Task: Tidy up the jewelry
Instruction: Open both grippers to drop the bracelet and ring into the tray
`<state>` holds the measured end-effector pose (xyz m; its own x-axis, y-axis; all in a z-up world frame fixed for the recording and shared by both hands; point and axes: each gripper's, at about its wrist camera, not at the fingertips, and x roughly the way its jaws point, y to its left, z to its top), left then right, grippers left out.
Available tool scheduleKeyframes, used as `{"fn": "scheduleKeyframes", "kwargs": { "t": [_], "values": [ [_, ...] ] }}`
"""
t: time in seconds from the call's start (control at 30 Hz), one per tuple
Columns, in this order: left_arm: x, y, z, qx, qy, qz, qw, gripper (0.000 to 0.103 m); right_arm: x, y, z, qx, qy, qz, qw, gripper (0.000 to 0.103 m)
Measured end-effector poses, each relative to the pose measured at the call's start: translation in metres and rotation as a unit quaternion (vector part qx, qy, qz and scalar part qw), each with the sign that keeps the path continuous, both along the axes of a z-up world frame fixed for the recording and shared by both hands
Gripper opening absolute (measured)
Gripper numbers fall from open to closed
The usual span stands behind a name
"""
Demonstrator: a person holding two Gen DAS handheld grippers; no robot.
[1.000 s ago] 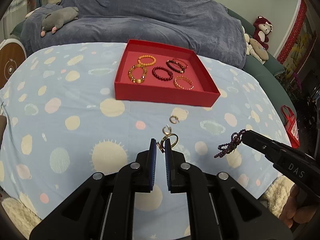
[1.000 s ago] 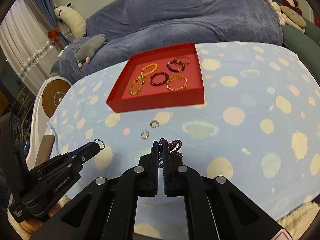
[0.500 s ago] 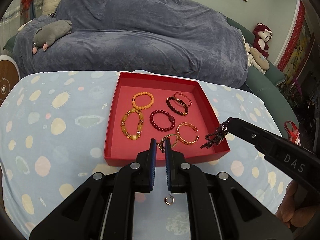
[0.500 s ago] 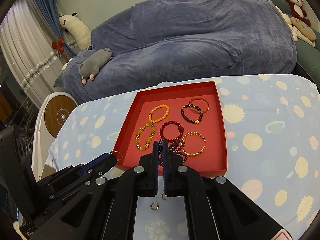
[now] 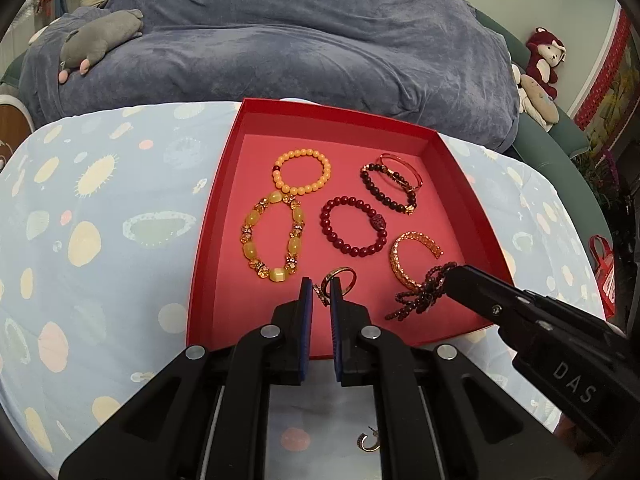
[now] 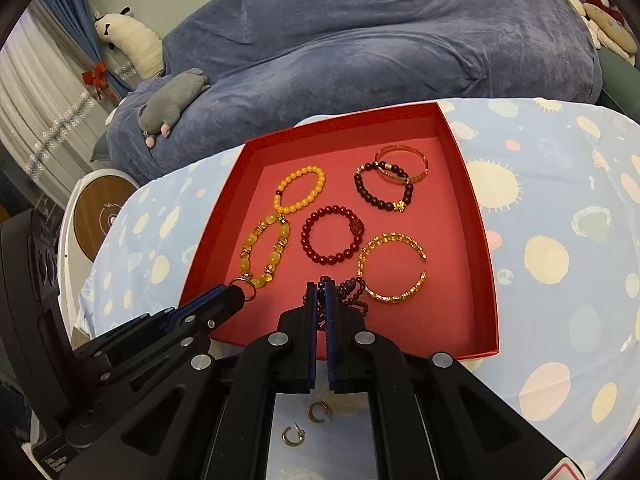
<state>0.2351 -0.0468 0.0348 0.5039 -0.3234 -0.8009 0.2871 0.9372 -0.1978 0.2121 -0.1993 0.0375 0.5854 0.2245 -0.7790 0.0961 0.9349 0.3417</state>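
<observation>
A red tray (image 5: 208, 216) (image 6: 476, 216) sits on the spotted blue cloth and holds several bracelets. My left gripper (image 5: 321, 286) is shut on a gold ring (image 5: 343, 278), held over the tray's near edge. In the right wrist view the same ring (image 6: 245, 282) shows at the left gripper's tip. My right gripper (image 6: 321, 286) is shut on a dark purple beaded bracelet (image 6: 352, 292), which hangs over the tray's near right part beside a gold open bangle (image 6: 394, 266). The left wrist view shows that beaded bracelet (image 5: 420, 294) dangling from the right gripper's tip.
Two small hoop earrings (image 6: 319, 412) (image 6: 292, 435) lie on the cloth in front of the tray; one earring (image 5: 368, 441) shows in the left wrist view. A blue-covered sofa (image 5: 280, 40) with a grey plush toy (image 5: 100, 38) stands behind the table.
Both grippers have moved forward from over the bare cloth to over the tray's near part, each carrying its piece. The earrings on the cloth now lie behind the fingertips.
</observation>
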Motion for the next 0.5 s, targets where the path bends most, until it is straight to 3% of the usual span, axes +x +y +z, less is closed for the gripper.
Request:
{"fn": "scheduleKeyframes", "kwargs": {
  "t": [0.3,0.37,0.43,0.5],
  "values": [
    [0.005,-0.001,-0.014,0.003,0.004,0.008,1.0000,0.009,-0.003,0.001,-0.016,-0.018,0.010,0.004,1.000,0.005],
    [0.004,0.000,-0.015,0.004,0.005,0.013,0.9999,0.020,-0.004,0.001,-0.015,-0.019,0.008,-0.001,1.000,0.008],
    [0.001,0.003,-0.013,0.001,-0.003,0.024,0.9997,0.043,-0.007,0.000,-0.014,-0.021,0.005,-0.006,1.000,0.013],
    [-0.001,0.007,-0.010,-0.005,-0.008,0.031,0.9995,0.046,-0.012,-0.002,-0.012,-0.022,0.000,-0.011,1.000,0.023]
  ]
}}
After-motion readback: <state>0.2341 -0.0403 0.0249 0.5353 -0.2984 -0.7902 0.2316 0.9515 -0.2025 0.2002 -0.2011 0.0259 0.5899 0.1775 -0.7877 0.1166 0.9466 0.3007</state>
